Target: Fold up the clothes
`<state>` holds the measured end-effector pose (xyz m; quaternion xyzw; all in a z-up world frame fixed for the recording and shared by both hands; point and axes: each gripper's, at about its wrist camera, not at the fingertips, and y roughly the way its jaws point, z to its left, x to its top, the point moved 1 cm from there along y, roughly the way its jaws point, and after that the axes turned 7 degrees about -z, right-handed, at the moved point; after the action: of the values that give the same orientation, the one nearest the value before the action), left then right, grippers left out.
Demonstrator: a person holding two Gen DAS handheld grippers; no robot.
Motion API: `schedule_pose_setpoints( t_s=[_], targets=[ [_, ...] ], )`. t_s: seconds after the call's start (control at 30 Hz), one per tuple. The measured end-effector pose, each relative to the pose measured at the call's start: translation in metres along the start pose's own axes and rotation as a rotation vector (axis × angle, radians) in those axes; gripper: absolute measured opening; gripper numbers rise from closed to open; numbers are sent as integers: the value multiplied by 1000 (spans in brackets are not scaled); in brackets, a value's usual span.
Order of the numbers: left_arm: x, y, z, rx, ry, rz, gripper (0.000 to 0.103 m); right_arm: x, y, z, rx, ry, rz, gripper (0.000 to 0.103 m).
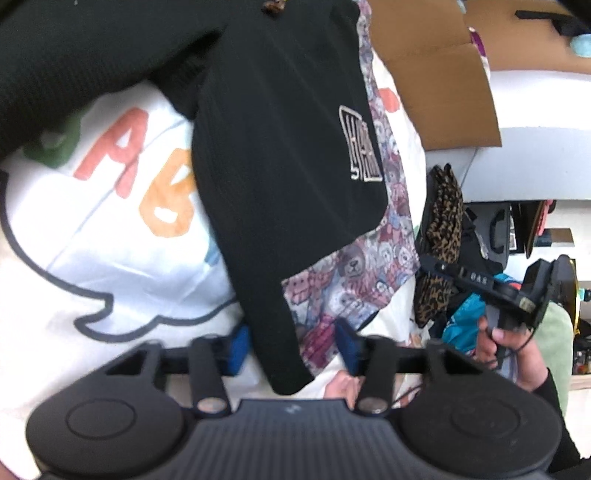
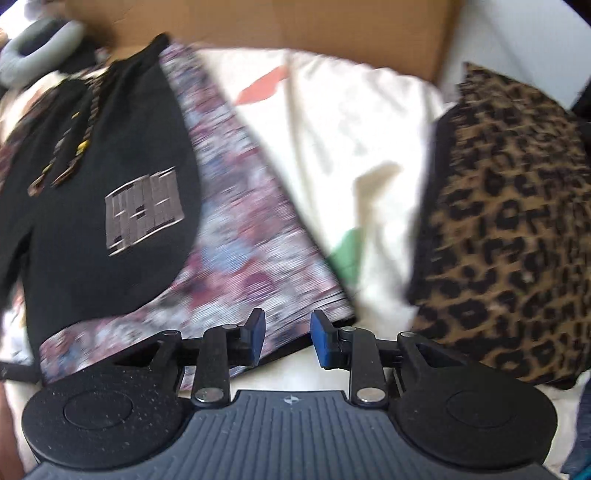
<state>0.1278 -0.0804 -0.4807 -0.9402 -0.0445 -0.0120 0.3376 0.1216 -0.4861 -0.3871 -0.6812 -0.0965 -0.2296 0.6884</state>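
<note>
So we're looking at the black garment [image 1: 280, 177] with its pale boxy logo [image 1: 360, 144], lying on top of a bear-print piece [image 1: 340, 280], and both are sitting on the white bedsheet [image 1: 110, 229] with the big colourful letters. In the left wrist view our left gripper [image 1: 291, 347] is holding its blue pads [image 1: 238, 349] wide apart, one on each side of the black garment's lower end, not pinching anything. Our right gripper [image 2: 286, 338] is also sitting with its fingers parted, hovering right at the near edge of the bear-print piece, nothing between the pads. A leopard-print garment [image 2: 509, 221] is lying off to the right on the sheet, well apart from the black one. A cardboard box [image 2: 280, 26] is standing behind everything. The right view is pretty blurry.
</note>
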Motion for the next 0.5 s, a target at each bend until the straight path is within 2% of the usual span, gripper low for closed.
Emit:
schedule_pose_setpoints(
  t_s=[0.1, 0.23, 0.37, 0.43, 0.47, 0.5],
  targets=[
    [-3, 3, 2, -17, -14, 36, 7, 1, 9, -13, -45, -3, -1, 34],
    [-6, 1, -3, -2, 33, 53, 4, 1, 26, -25, -62, 6, 11, 34],
    [-5, -3, -7, 14, 73, 69, 4, -1, 24, -25, -59, -5, 9, 33],
    [-4, -4, -9, 19, 90, 78, 4, -2, 21, -24, -57, -11, 7, 26],
    [-4, -4, -9, 22, 93, 80, 4, -2, 20, -24, -56, -14, 7, 12],
    [-3, -3, -9, 26, 93, 81, 5, -2, 19, -23, -55, -17, 6, 9]
  ],
)
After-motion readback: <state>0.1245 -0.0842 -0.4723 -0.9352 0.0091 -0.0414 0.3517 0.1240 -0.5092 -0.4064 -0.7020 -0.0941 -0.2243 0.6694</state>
